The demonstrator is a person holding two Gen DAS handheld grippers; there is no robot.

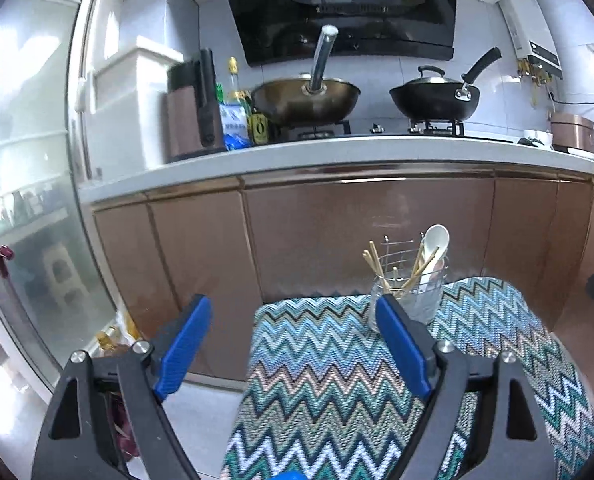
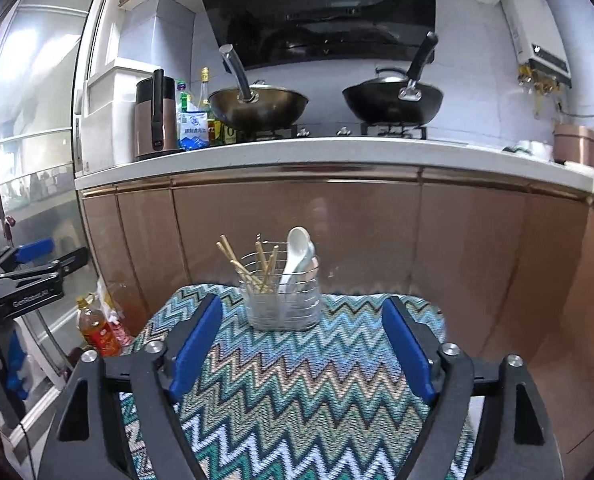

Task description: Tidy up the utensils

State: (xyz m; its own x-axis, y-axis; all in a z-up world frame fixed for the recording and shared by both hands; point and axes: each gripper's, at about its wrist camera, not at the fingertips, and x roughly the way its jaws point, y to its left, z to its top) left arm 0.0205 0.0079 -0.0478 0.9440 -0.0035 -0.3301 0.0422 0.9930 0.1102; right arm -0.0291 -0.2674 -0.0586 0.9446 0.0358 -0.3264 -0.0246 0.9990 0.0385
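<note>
The task looks finished or nearly so, as far as these views show: the chopsticks [image 2: 253, 268] and the white spoons [image 2: 297, 258] all stand in the wire utensil holder [image 2: 283, 304], and no loose utensil lies on the visible part of the desk [image 2: 297, 392]. What could remain is at most a tidying of the sticks, which lean apart at different angles rather than in a neat bundle. The right hand-held gripper [image 2: 303, 344] is released, its blue pads spread wide with nothing between them; the holder stands ahead of it, roughly centred beyond the open jaws, well apart from the fingertips. The left hand-held gripper [image 1: 293, 344] is likewise released and empty, and from it the holder [image 1: 407, 292] sits ahead and to the right, partly behind its right finger in that view. The holder is thin bright metal wire bent into horizontal hoops, see-through, with what seems a clear or pale liner at its base. The chopsticks are slim, straight, pale wood or bamboo; the spoons are glossy white, probably ceramic, with rounded bowls uppermost. The desk wears a woven cloth in zigzag bands of teal, blue, tan and white, coarse and matte. Beyond it run smooth copper-brown cabinet doors [image 2: 297, 220] under a white countertop.
</note>
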